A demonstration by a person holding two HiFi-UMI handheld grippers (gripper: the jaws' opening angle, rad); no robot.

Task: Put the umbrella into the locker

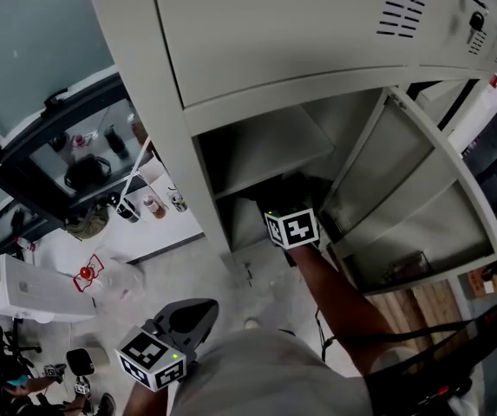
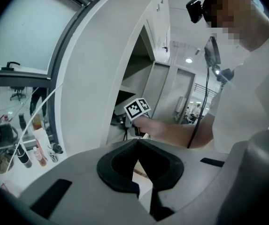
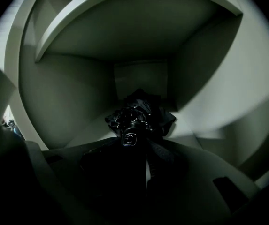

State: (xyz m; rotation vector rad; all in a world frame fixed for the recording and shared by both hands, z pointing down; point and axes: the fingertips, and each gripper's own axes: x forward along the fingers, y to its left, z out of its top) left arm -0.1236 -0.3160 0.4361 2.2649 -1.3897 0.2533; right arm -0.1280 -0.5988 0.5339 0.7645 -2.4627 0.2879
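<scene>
**Umbrella (image 3: 141,110), black, folded: inside lower locker compartment**

Gripped in right claw (image 3: 132,146), end cap pointing toward the compartment's back wall. Right claw reaching into the open locker (image 1: 166,137) at centre of the head view, beneath the shelf (image 1: 265,150). Locker door (image 1: 421,189) swung open at right. Left claw (image 2: 137,141) clenched on nothing, at lower left of the head view, outside the locker.

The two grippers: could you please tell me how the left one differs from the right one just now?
The left gripper is empty with its jaws together; the right gripper grips the black umbrella. The left gripper hangs outside the locker, while the right gripper reaches in below its shelf. Both carry a marker cube.
</scene>
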